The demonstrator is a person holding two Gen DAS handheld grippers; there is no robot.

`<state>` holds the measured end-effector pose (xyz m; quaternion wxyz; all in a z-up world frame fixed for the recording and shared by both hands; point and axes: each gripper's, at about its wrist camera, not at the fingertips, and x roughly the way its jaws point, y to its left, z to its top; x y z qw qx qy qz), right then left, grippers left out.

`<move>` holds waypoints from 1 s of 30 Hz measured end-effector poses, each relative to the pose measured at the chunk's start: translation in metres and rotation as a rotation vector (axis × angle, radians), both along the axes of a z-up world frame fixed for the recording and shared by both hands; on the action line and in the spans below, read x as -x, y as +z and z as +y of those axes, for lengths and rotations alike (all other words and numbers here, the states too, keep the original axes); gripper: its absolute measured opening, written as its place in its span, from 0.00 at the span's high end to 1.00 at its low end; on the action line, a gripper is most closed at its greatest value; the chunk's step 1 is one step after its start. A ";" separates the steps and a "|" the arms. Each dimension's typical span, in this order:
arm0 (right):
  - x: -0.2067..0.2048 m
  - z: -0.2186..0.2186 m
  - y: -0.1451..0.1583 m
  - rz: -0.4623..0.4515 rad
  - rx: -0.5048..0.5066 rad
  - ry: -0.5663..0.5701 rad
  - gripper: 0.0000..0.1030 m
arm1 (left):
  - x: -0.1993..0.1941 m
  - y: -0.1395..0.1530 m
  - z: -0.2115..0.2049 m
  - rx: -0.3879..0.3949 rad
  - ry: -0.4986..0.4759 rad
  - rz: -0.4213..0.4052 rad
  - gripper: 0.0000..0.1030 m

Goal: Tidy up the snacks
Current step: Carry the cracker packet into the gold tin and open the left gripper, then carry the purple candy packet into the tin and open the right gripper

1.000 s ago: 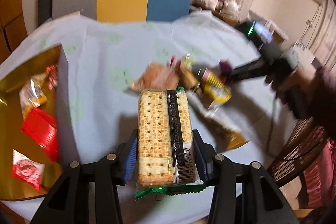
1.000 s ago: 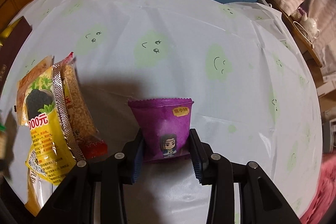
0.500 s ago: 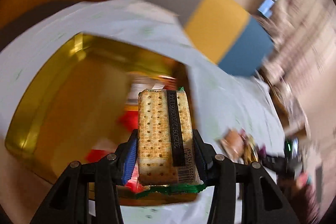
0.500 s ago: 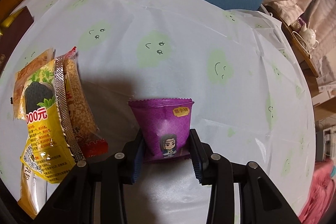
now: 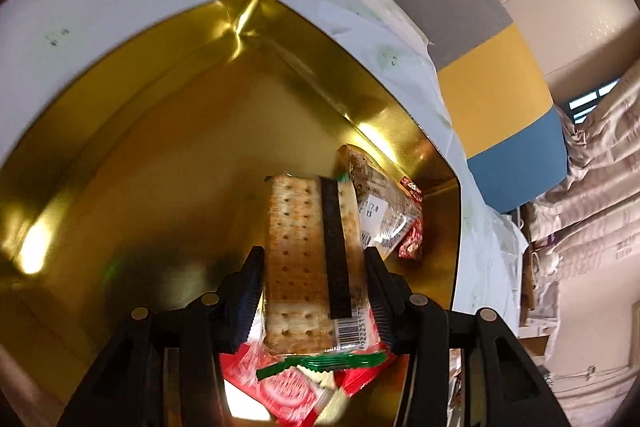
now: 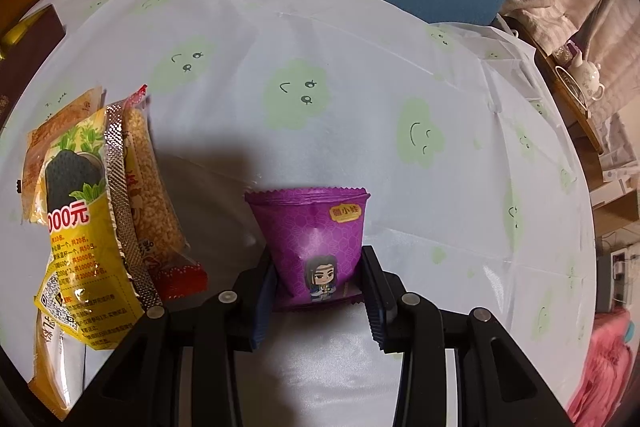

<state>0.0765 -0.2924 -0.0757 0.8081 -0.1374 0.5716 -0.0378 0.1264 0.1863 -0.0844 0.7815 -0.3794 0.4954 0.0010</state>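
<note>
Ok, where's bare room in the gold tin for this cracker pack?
The gold tin is bare across its left side and far corner. Snacks crowd the right wall, a clear-wrapped pack, and red packets below the left gripper holding the cracker pack.

Left gripper (image 5: 314,291) at lower centre of its frame, angled steeply down, black jaws partly parted and clamped on a cracker pack (image 5: 308,259), right gripper (image 6: 318,291) at lower centre, pitched down, jaws pinching a purple packet (image 6: 316,243).

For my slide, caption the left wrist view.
Left gripper holds a cracker pack over a gold tin that contains other snacks.
</note>
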 end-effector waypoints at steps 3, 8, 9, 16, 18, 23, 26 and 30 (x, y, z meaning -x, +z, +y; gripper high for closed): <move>0.000 0.000 0.001 0.000 0.001 0.002 0.61 | -0.008 -0.006 -0.001 -0.008 0.000 0.030 0.50; 0.001 0.001 0.001 -0.001 0.009 0.008 0.61 | -0.002 0.001 -0.005 -0.088 -0.018 0.011 0.50; 0.001 0.001 0.001 -0.001 0.010 0.009 0.61 | 0.002 0.005 -0.006 -0.122 -0.022 0.005 0.50; 0.002 0.002 0.002 -0.003 0.018 0.015 0.61 | 0.030 0.033 -0.034 -0.392 -0.128 -0.065 0.50; 0.002 0.003 0.002 -0.004 0.022 0.018 0.61 | 0.037 0.038 -0.044 -0.437 -0.165 -0.088 0.50; 0.005 0.005 0.002 -0.009 0.037 0.025 0.61 | 0.061 0.050 -0.058 -0.488 -0.220 -0.125 0.50; 0.007 0.007 0.002 -0.011 0.044 0.028 0.61 | 0.068 0.053 -0.068 -0.518 -0.251 -0.137 0.50; 0.008 0.008 0.002 -0.012 0.045 0.027 0.61 | 0.076 0.053 -0.078 -0.537 -0.274 -0.140 0.50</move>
